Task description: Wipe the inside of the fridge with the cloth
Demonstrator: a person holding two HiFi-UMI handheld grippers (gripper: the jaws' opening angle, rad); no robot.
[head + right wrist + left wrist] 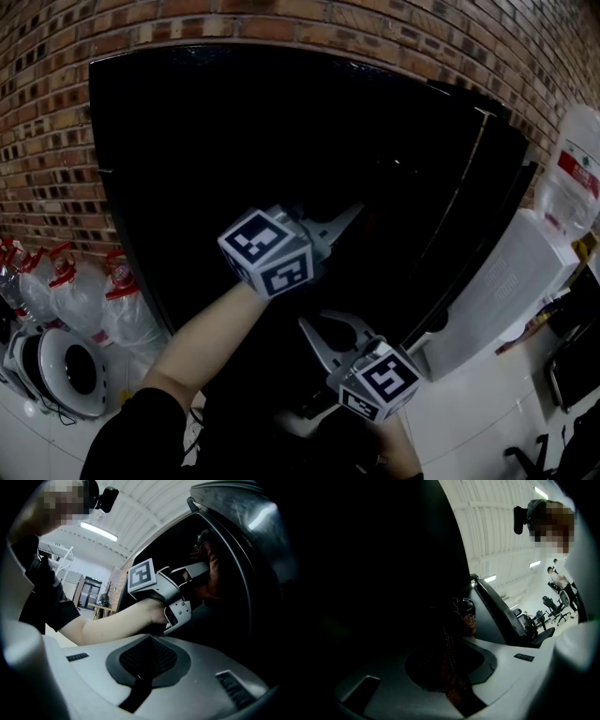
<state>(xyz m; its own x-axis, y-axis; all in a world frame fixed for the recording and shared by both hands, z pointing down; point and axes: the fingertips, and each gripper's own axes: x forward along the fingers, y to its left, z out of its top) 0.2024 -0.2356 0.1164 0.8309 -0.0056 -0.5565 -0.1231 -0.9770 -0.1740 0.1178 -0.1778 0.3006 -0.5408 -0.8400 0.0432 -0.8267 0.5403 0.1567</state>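
A person leans toward a black fridge [281,122] that stands against a brick wall [47,122], its door [473,216] swung out to the right. The left tool [349,216] reaches into the dark cabinet on a bare forearm [197,347], pointing somewhat upward. Its jaws are nearly closed and pinch a reddish woven cloth [450,667] between the pads. The right gripper view shows the cloth bunched beyond the tip of the left tool, inside the fridge just past the door's edge. Whether it presses on an inner wall cannot be told in the gloom. The right tool [314,326] is held level, lower down and nearer the person, just outside the opening. Its jaws are fully together with nothing between them.

On the floor to the left of the fridge stand clear water jugs [75,291] with red caps, with a round white fan [66,370] in front of them. A white water dispenser [506,281] stands to the right, beyond the door.
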